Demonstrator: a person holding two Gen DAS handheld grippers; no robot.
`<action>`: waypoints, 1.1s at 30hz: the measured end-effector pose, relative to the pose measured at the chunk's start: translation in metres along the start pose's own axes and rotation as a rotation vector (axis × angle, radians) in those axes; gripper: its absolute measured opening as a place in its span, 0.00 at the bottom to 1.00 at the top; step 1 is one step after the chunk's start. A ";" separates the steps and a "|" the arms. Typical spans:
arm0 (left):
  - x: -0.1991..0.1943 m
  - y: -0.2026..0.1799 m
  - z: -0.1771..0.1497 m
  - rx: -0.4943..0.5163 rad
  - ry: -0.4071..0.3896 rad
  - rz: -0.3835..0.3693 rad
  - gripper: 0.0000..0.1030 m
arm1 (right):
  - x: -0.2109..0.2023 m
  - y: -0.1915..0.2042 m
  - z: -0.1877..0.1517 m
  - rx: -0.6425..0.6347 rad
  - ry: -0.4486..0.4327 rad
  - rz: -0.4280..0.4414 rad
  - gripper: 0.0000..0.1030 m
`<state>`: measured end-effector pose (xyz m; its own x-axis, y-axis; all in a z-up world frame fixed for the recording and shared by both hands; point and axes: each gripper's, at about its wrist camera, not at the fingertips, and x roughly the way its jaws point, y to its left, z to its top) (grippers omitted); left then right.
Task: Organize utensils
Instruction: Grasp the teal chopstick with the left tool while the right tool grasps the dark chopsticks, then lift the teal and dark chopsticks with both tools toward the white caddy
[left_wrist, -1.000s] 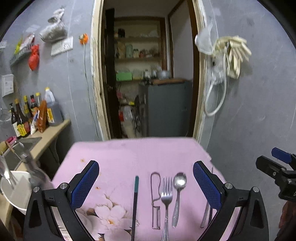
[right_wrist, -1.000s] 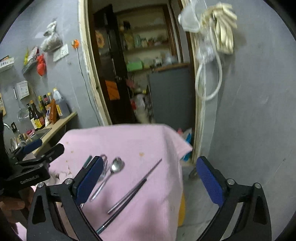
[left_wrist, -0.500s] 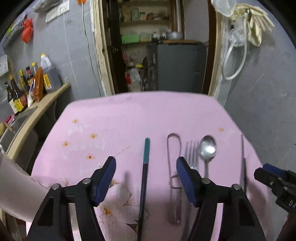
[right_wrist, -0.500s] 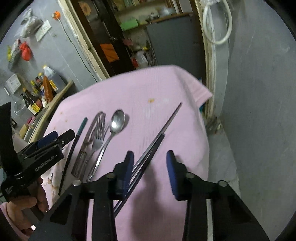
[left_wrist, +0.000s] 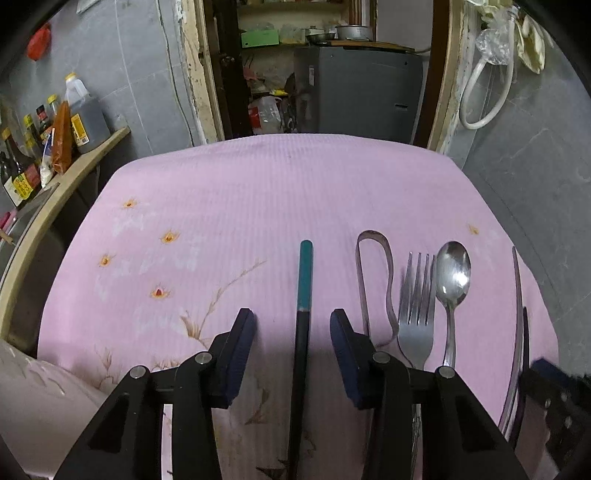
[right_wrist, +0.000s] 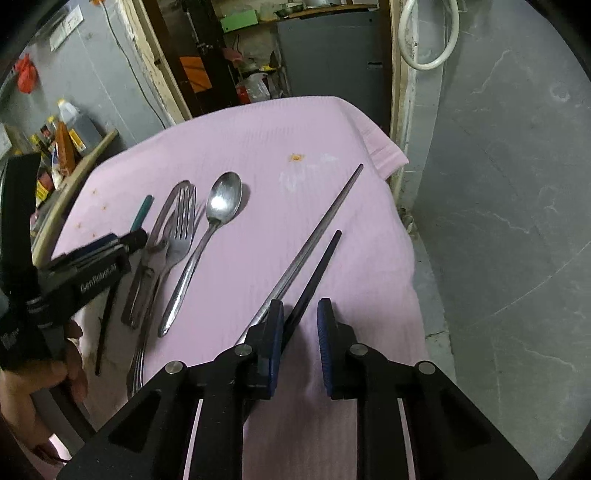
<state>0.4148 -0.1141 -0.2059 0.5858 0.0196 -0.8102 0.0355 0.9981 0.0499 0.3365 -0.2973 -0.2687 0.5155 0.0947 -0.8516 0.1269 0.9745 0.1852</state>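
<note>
On the pink tablecloth (left_wrist: 258, 206) lie a dark chopstick with a teal end (left_wrist: 304, 280), a metal loop-handled peeler (left_wrist: 373, 273), a fork (left_wrist: 415, 317), a spoon (left_wrist: 452, 273) and two more chopsticks (left_wrist: 519, 295). My left gripper (left_wrist: 293, 328) straddles the teal-ended chopstick. Its jaws are closing, with clear gaps on both sides. My right gripper (right_wrist: 300, 321) is low over the black chopstick (right_wrist: 317, 266), which runs between its closing jaws close to the left pad. The metal chopstick (right_wrist: 317, 229) passes just left of that pad. The left gripper (right_wrist: 135, 240) also shows at the left of the right wrist view.
A wooden counter with sauce bottles (left_wrist: 44, 155) runs along the left. Behind the table, a doorway opens onto a grey cabinet (left_wrist: 358, 92). The cloth's right edge (right_wrist: 402, 236) drops to the grey floor (right_wrist: 517, 221). A person's hand (right_wrist: 55, 373) holds the left gripper.
Both grippers have come down toward the table and tilted further down. Both pairs of jaws have narrowed a lot, the left around the teal-ended chopstick, the right around the black one.
</note>
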 end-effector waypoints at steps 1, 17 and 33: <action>-0.001 0.000 0.000 0.004 0.001 0.000 0.40 | 0.001 0.000 0.002 -0.001 0.002 -0.008 0.16; -0.024 0.013 0.006 -0.024 -0.016 -0.105 0.08 | -0.021 -0.038 0.018 0.248 -0.022 0.194 0.05; -0.137 0.032 -0.023 -0.004 -0.211 -0.330 0.08 | -0.153 -0.014 -0.013 0.036 -0.322 0.236 0.04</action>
<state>0.3168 -0.0832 -0.1070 0.6972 -0.3142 -0.6444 0.2470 0.9491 -0.1956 0.2454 -0.3223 -0.1473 0.7729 0.2406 -0.5871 0.0003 0.9252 0.3796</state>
